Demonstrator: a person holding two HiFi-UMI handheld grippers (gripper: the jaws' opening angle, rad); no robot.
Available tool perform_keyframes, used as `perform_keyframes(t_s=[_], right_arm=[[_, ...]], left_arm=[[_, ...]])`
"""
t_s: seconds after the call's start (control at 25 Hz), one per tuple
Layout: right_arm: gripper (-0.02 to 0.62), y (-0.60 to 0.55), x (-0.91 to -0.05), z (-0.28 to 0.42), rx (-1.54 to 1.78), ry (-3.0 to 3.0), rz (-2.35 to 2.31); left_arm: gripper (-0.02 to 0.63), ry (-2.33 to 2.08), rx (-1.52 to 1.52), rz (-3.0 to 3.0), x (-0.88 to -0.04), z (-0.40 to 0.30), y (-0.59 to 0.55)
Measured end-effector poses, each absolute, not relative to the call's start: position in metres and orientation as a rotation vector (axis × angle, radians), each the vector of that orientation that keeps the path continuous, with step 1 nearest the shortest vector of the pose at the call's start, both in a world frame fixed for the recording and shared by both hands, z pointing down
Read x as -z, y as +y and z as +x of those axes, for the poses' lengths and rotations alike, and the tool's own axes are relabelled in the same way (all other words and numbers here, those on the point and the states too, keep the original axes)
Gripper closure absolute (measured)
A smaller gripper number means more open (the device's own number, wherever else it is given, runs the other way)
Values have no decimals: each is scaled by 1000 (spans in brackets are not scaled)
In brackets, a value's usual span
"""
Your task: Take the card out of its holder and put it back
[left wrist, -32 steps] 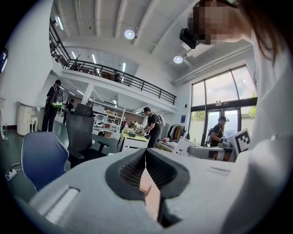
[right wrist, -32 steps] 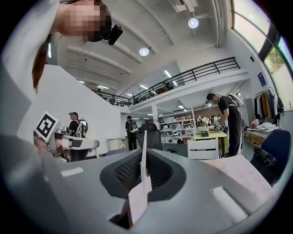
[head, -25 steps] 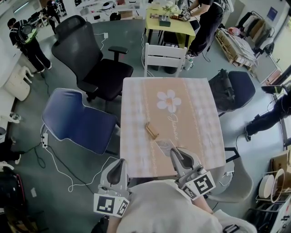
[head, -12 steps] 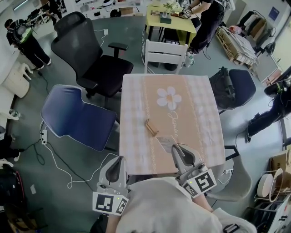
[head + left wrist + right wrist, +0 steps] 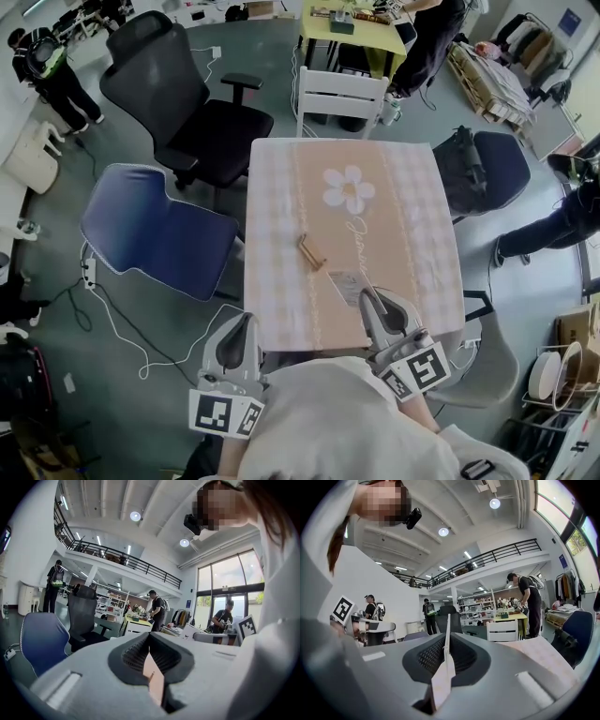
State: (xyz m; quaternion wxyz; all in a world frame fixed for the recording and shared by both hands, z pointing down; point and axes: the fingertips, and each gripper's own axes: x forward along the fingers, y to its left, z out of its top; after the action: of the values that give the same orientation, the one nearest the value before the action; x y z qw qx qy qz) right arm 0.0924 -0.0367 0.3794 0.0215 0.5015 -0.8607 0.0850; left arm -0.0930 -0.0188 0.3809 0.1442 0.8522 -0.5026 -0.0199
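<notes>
**Card free of its holder, held just beside it; little has altered in the last second**

The wooden holder (image 5: 311,251) lies on the table (image 5: 412,206) with nothing in it. The card (image 5: 345,281) sits just beside the holder, on its near-right side, toward the person. The right gripper (image 5: 367,298) comes in from still nearer than the holder. In the right gripper view its jaws are pressed onto the card, which shows there edge-on as a thin pale strip between the pads.

Compared with a second ago, the card keeps almost the same place relative to the holder. The apparent shift of the whole table in the head view looks like camera movement rather than a move of the hand. The grip on the card looks unchanged. The holder lies at the same angle as before.

The left gripper (image 5: 246,321) hangs well apart from the holder, off the table's near-left edge, and takes no part. Its jaws are drawn together. A tan sliver shows in the narrow slit between them; it is probably background or the pad's own face, though the left gripper view is too poor there to be sure.

Judged from this layout, the removal half of the task is complete and the return is not yet begun. The next step is likely to call for lining the card's lower edge up with the holder's groove. From the head view one cannot tell whether the card touches the table.
</notes>
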Motion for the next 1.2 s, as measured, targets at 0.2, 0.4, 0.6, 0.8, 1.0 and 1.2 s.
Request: perform_keyframes(t_s=[0.2, 0.4, 0.6, 0.8, 1.0, 1.2], right_arm=[[580, -39, -384, 96, -277, -2656, 1557], [580, -43, -387, 99, -295, -2649, 1555], [580, -46, -390, 98, -317, -2644, 1548], [580, -50, -393, 99, -321, -2638, 1542], [580, -73, -403, 103, -303, -2630, 1541], [580, -115, -423, 106, -327, -2631, 1551]], left_arm=[[606, -1438, 53, 2452, -383, -90, -22], [606, -1446, 51, 2440, -385, -90, -24], [606, -1460, 35, 2424, -387, -93, -27], [606, -1466, 20, 2401, -391, -93, -32], [606, -1484, 7, 2367, -398, -97, -36], [606, -1506, 14, 2354, -398, -101, -37]])
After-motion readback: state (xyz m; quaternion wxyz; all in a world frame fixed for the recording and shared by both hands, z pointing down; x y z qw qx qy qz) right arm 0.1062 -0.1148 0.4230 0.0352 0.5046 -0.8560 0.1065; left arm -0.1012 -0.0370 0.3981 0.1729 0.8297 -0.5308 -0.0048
